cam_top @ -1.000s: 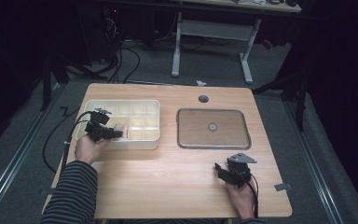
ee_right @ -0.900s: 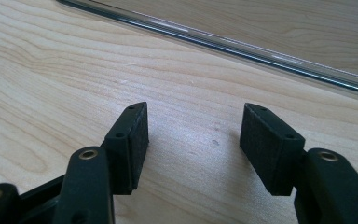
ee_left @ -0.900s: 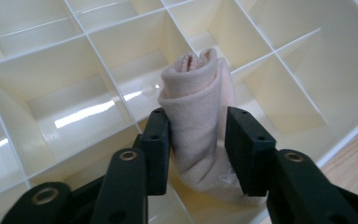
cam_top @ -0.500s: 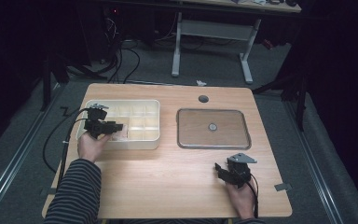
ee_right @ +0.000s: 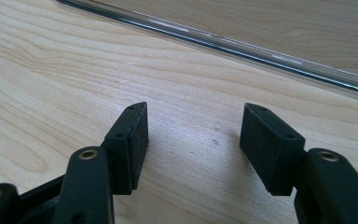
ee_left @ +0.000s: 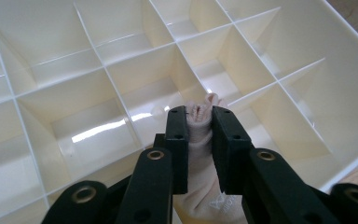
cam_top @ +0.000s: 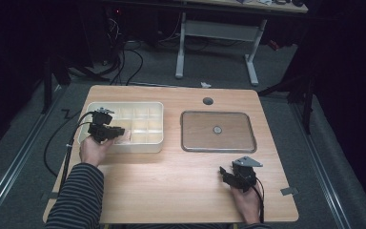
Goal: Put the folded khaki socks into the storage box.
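High view overhead facing forward, gripper views close along jaws

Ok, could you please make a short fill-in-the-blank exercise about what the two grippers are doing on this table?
1. The left gripper is shut on a pale ____.
2. It holds this over the white divided organizer box, whose compartments look ____.
3. The right gripper has its jaws ____ and holds nothing.
4. It sits low over the wooden table, near the flat metal ____.

Missing words: cloth; empty; open; tray
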### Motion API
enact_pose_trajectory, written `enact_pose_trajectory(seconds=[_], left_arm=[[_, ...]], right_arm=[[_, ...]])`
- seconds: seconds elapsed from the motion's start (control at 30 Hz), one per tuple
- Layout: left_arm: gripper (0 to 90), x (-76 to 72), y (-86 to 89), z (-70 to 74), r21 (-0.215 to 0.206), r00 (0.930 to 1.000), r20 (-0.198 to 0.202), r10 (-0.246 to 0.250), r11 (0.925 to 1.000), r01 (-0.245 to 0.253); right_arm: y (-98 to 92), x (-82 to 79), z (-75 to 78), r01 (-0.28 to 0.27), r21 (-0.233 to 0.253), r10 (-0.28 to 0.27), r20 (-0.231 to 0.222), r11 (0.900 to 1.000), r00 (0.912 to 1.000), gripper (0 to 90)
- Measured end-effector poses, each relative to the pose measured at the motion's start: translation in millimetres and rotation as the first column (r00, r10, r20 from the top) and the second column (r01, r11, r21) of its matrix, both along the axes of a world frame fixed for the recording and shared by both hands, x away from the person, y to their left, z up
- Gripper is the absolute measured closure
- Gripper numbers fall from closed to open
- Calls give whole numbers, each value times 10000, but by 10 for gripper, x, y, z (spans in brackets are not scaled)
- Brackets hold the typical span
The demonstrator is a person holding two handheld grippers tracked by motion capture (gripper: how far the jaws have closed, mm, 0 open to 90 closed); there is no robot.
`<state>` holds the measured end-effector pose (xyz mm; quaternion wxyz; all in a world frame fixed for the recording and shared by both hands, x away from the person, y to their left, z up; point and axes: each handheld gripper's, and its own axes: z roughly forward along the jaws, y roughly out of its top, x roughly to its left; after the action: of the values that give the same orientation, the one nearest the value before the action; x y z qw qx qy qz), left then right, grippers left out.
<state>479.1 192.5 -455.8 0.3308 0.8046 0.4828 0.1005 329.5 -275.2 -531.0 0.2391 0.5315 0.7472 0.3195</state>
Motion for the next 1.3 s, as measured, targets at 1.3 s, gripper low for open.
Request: enact_pose_trajectory(seconds=[1.3], left_arm=[[566, -54, 68, -26, -255, 9998, 50, 213, 9994, -212]], right_arm=[[0, 0, 0, -19, 0, 19, -6, 10000, 10000, 417]])
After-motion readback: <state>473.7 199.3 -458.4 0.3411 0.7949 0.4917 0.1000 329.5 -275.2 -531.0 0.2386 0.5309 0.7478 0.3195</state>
